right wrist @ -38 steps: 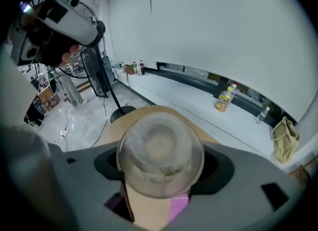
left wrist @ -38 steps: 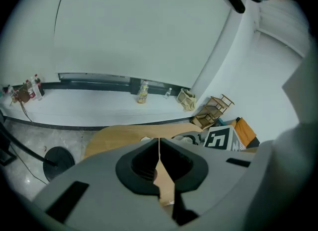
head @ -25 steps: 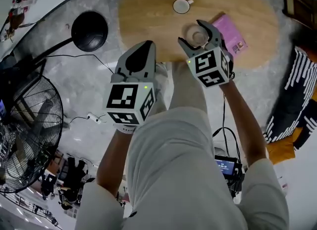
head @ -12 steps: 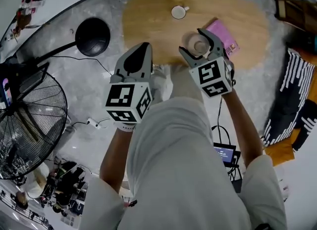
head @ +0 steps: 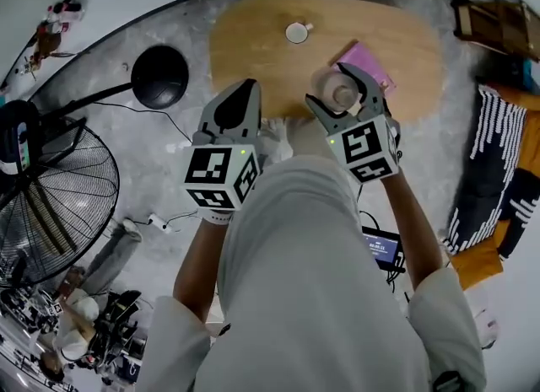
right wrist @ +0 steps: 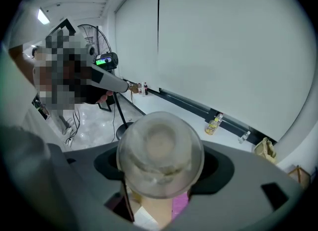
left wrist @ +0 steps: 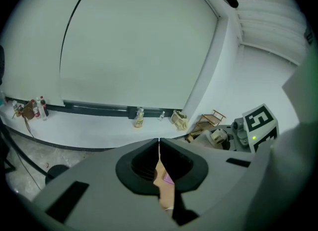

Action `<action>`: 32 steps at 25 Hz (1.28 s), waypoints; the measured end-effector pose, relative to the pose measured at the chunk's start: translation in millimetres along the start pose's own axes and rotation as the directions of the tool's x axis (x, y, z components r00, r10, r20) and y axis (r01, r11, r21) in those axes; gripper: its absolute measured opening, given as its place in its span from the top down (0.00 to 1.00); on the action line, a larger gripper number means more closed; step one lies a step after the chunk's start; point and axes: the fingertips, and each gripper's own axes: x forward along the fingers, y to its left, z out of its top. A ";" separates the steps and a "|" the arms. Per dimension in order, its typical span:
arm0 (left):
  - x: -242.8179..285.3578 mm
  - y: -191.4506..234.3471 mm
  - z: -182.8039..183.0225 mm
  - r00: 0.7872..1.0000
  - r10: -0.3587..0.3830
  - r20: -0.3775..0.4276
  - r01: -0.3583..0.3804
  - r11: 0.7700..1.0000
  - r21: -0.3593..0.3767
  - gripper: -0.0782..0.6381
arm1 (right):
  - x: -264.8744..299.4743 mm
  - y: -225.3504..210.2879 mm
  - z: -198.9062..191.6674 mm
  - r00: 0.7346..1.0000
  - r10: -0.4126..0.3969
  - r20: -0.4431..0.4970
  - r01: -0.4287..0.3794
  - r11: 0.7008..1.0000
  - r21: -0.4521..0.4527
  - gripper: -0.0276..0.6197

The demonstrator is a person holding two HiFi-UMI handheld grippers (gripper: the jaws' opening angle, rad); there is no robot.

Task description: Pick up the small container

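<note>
Above wooden table (head: 253, 45) — small container (head: 337, 93) clamped between right fingers (head: 369, 88).

Left gripper (head: 247, 87) fingers pressed together; right gripper (head: 337, 88) fingers clamp the small container (right wrist: 160, 153); both forearms reach forward

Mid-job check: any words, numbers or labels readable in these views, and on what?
No text can be read for certain.
Floor screen: lit digits, too small.
Green display near the fan: blurred.
Yellow bottle label: too small.
Left cube, right cube: square patterns only, no letters.
</note>
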 end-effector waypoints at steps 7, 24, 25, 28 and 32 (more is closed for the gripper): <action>-18.4 -5.5 7.6 1.000 -0.001 0.031 0.001 1.000 0.008 0.86 | -33.8 12.9 13.1 1.000 -0.008 0.021 0.008 1.000 -0.006 0.43; -60.0 -5.3 47.0 0.987 0.002 0.164 -0.013 0.998 0.064 0.86 | -93.4 9.3 49.6 0.992 -0.092 0.089 0.090 0.996 0.027 0.43; -62.4 -5.9 48.3 0.985 0.005 0.172 -0.015 0.998 0.060 0.86 | -96.7 8.3 50.0 0.992 -0.091 0.092 0.088 0.995 0.036 0.43; -68.2 -6.9 53.5 0.980 0.009 0.198 -0.020 0.998 0.052 0.86 | -104.4 3.6 50.7 0.989 -0.106 0.103 0.101 0.994 0.048 0.43; -73.7 -7.9 57.6 0.975 0.010 0.222 -0.019 0.999 0.041 0.86 | -111.1 -0.8 50.4 0.986 -0.123 0.115 0.117 0.991 0.061 0.43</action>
